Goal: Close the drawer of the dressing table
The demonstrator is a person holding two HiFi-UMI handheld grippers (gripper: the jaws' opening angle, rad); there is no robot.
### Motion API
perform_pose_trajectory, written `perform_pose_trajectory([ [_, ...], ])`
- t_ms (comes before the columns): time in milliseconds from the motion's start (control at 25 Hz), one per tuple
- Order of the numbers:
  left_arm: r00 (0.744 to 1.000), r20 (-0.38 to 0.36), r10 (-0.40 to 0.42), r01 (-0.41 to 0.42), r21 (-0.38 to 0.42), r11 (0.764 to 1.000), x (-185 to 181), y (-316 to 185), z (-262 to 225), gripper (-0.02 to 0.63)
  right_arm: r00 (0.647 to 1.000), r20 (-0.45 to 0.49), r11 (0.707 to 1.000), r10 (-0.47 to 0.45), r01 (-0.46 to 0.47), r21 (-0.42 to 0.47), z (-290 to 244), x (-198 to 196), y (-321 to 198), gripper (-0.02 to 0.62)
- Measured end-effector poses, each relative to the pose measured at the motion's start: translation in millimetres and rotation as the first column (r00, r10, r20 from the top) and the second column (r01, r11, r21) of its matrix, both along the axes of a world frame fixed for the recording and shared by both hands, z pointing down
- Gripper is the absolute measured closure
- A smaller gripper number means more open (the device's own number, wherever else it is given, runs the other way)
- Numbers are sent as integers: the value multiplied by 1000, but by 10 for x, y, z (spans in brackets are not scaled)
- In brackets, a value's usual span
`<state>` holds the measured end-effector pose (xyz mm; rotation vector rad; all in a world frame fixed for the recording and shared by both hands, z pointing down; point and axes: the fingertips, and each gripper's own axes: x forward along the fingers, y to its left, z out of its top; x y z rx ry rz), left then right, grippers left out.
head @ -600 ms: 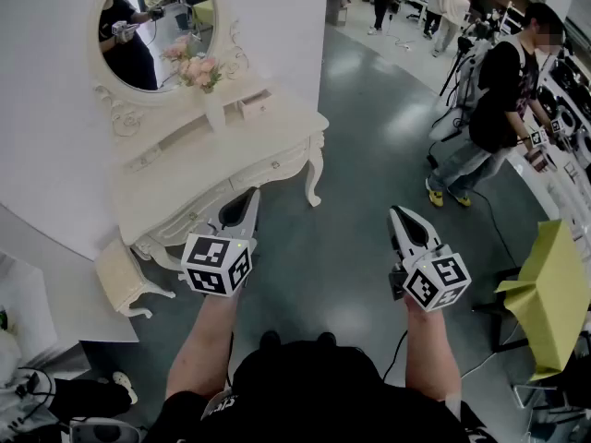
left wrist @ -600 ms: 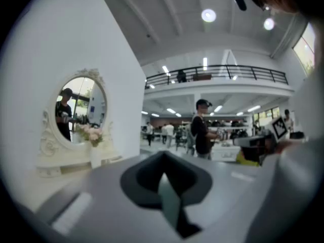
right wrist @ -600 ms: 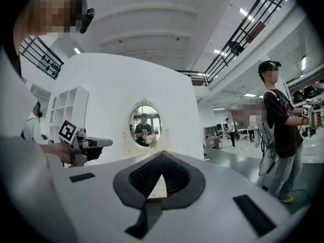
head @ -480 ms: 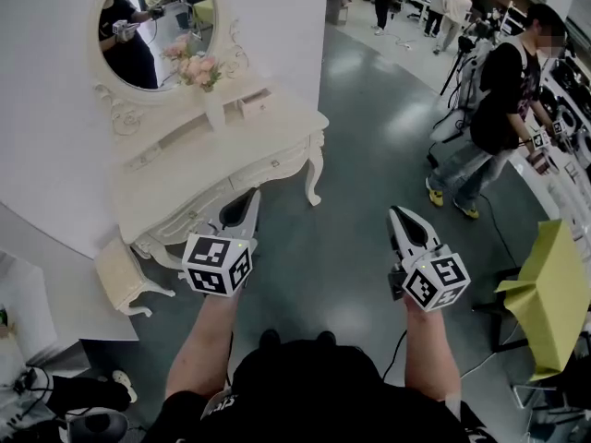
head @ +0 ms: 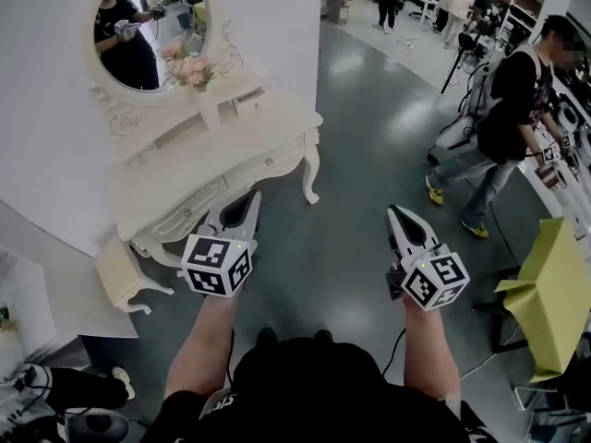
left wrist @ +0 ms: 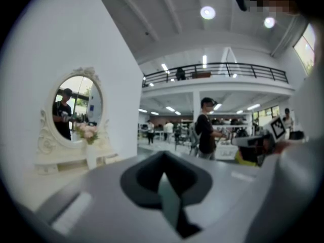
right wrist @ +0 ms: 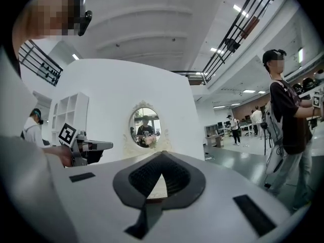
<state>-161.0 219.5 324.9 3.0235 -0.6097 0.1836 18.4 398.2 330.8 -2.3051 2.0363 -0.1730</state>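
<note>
Since a moment ago, the person in the black shirt (head: 515, 109) on the right has taken a step, and one foot is now farther out on the floor. The whole picture has slid a tiny bit too, so the dressing table (head: 185, 181) sits a little higher and more to the left. My two tongs have not moved. The left gripper (head: 249, 198) is closed tight with nothing in it, and its tip points at the front edge of the table. The right gripper (head: 396, 212) is closed tight and empty too, out over the bare floor, well apart from the table. The small drawer (head: 247, 104) sits up on the table top, just beside the white vase (head: 211, 111) of pink flowers (head: 190, 66), and it looks pulled out a little. Behind it is a round mirror (head: 148, 28) on a white wall (head: 46, 127). A little white stool (head: 115, 280) stands by the table. The floor (head: 369, 146) is grey and shiny, in a big room with more people far off. A yellow-green thing (head: 551, 293) is on the right. Each gripper's cube has black and white square marks.
</note>
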Motion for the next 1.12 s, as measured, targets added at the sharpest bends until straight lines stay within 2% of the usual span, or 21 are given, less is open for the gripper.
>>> perform_pose_trajectory([
  [160, 1000, 23, -4, 3, 32, 999, 141, 204, 10, 598, 998, -65, 1000, 18, -18, 1, -25, 115, 182, 601],
  [400, 999, 33, -7, 6, 39, 999, 321, 513, 49, 597, 999, -23, 1000, -28, 28, 10, 77, 276, 395, 601],
  [600, 999, 51, -9, 8, 25, 1000, 388, 569, 110, 597, 998, 19, 998, -65, 65, -3, 178, 291, 398, 601],
  [840, 998, 58, -5, 5, 8, 1000, 455, 422, 189, 597, 995, 38, 995, -92, 93, -28, 269, 300, 189, 601],
  [1120, 1000, 22, -4, 5, -37, 999, 656, -105, 238, 597, 994, 48, 992, -100, 103, -67, 344, 449, -317, 601],
])
